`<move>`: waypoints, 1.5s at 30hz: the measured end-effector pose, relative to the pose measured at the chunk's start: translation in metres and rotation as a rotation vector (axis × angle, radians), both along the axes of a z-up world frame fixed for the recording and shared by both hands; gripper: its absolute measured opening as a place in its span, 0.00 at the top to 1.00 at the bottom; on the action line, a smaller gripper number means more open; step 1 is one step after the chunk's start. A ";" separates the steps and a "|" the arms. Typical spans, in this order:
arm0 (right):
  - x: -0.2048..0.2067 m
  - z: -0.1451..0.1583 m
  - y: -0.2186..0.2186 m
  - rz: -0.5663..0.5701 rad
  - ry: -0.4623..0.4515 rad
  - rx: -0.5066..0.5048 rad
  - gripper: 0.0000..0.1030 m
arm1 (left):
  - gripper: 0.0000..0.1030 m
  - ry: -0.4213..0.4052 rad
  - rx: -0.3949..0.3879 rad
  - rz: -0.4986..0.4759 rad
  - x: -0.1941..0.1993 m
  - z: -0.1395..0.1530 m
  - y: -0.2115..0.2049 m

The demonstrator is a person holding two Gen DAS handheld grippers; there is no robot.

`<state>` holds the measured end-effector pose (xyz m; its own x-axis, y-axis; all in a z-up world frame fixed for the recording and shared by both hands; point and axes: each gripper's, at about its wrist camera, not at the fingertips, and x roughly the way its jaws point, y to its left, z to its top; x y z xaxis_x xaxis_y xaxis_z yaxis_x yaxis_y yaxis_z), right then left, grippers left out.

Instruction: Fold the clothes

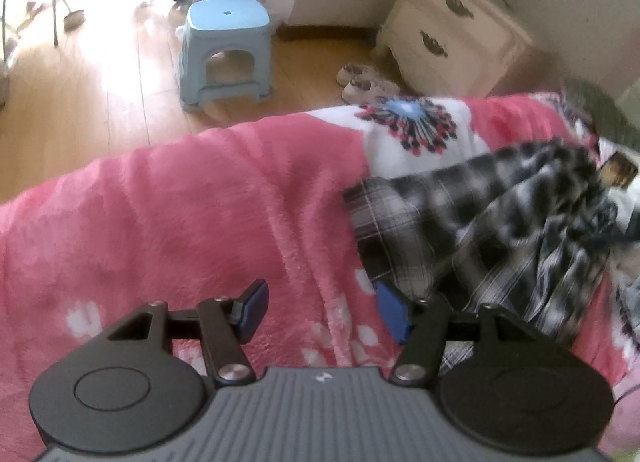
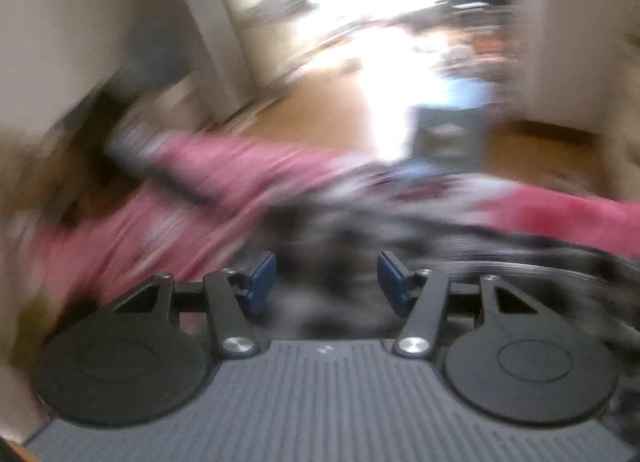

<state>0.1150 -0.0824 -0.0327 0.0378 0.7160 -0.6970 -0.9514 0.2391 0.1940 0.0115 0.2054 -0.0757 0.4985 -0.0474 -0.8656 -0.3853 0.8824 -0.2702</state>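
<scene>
Looking down from your left hand-held gripper [image 1: 320,312], you see both blue pads standing apart with only the pink blanket [image 1: 180,214] between them, so this one is open and holds nothing. The plaid garment [image 1: 480,222], black and white, lies crumpled on the bed at the right side of this view, and its near edge is just beside the right-hand pad, maybe touching it; I cannot tell for sure.

Your right hand-held gripper [image 2: 326,282] is also open and empty. Its picture is very blurred, with only dark checked cloth visible under and ahead of the pads.

The first danger, I think, is the blanket. It is thick and fluffy, and it lies directly under the garment. If you close the left pads low at the edge, you may pinch the pile together with the cloth, and the fold will drag the bedding up.

The second danger is the crumpled shape. Several layers overlap there, so you may catch an inner layer in place of the true edge, and the fold will come out crooked.

With such blur on the right side, you could also close on the wrong place.
</scene>
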 end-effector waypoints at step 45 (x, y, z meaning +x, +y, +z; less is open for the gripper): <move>-0.146 -0.053 0.080 0.574 -0.473 -0.352 0.81 | 0.91 -0.146 -0.430 -0.057 0.067 -0.064 0.045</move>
